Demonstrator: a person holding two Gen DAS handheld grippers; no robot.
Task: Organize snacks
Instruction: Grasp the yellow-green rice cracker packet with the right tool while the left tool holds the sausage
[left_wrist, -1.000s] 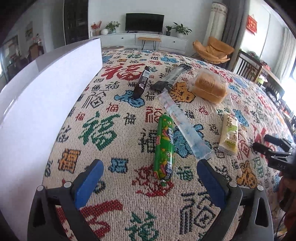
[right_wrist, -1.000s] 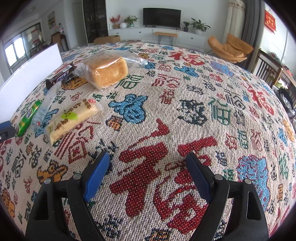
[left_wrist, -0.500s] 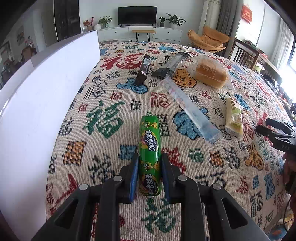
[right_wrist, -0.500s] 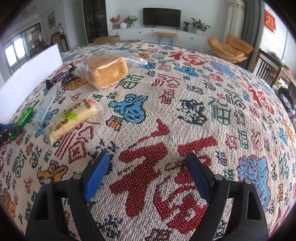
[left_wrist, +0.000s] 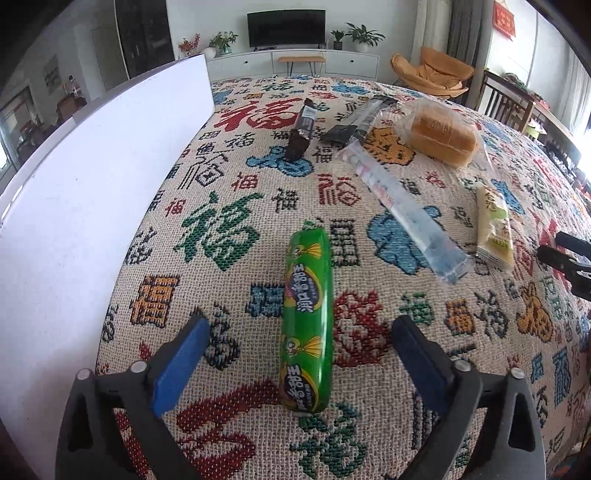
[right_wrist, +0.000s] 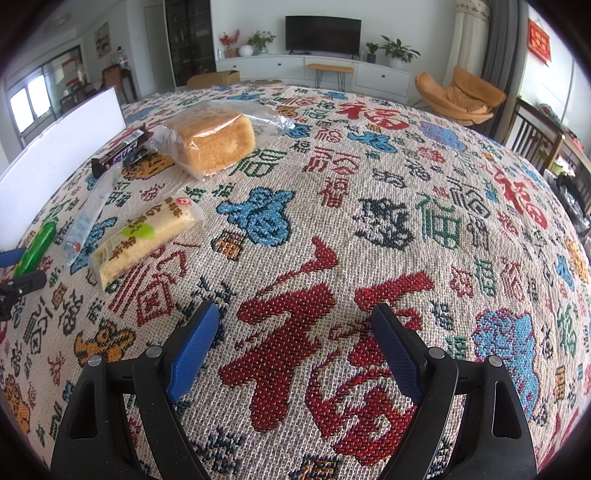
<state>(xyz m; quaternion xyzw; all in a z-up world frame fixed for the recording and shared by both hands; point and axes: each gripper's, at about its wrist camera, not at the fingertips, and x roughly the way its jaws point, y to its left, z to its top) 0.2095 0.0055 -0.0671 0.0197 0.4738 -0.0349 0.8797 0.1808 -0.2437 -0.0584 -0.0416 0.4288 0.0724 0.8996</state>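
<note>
A green sausage-shaped snack (left_wrist: 306, 319) in glossy wrap with yellow and white print is seen lying lengthwise on the patterned tablecloth (left_wrist: 221, 229), centred between the blue pads of the left gripper (left_wrist: 297, 363); the jaws are spread wide, both pads are clear of the wrapper and nothing is gripped. A white board (left_wrist: 92, 192) is stood upright along the left side of the cloth, near the snack. Beyond the snack, to the right, a long clear plastic sleeve (left_wrist: 400, 208) is laid diagonally, and further right a pale yellow wrapped cake (left_wrist: 493, 225) is seen, apart from the sleeve. At the far end a dark chocolate bar (left_wrist: 302, 129) and a black packet (left_wrist: 356, 120) are placed side by side, with a bagged bread loaf (left_wrist: 439, 134) to their right. The path from the snack to the board is not blocked by anything. The right gripper (right_wrist: 293, 354) is held over bare cloth well away from the snacks, jaws wide apart, nothing between them; in its view the cake (right_wrist: 146, 238), loaf (right_wrist: 214, 142), chocolate bar (right_wrist: 118, 155) and green snack (right_wrist: 35, 249) are seen off to the left
</note>
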